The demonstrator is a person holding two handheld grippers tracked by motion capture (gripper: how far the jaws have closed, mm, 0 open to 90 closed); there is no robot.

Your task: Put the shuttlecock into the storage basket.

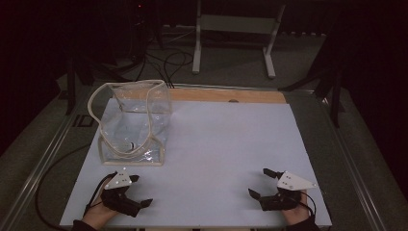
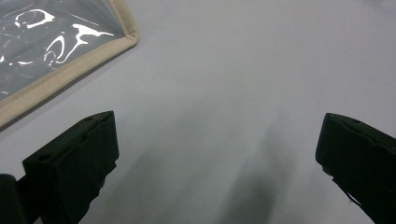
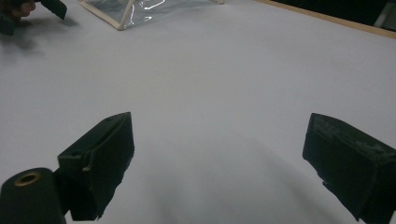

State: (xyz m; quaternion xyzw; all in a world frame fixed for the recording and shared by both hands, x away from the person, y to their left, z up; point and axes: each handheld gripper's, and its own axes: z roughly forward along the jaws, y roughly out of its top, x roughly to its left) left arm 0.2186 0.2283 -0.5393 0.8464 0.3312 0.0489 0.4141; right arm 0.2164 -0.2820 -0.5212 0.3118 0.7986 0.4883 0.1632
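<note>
- My left tool (image 1: pixel 139 191) sits at the near left edge of the surface (image 1: pixel 216 144), jaws spread wide with nothing between them; I read this as a ready pose, since it is aimed at the bag just ahead
- My right tool (image 1: pixel 263 183) rests at the near right edge, also wide open and empty, well apart from the left one; held out there it leaves the middle free for both to work
- In the left tool's own view the bag (image 2: pixel 51 51) has its beige-trimmed near corner just beyond the left jaw, close but not touching
- The bag (image 1: pixel 132 122) is the thing to handle: clear plastic with beige piping, standing upright on the far left part of the surface, top open and its rim sagging unevenly; a small dark item seems to lie inside near the bottom, too small to identify
- From the right tool's view the bag (image 3: pixel 140 9) is far off across bare white surface, so nothing blocks that path
- Past the far edge runs a wooden strip (image 1: pixel 226 95), then a white frame (image 1: pixel 235 33) and loose cables (image 1: pixel 168 62) on the floor, all out of my way
</note>
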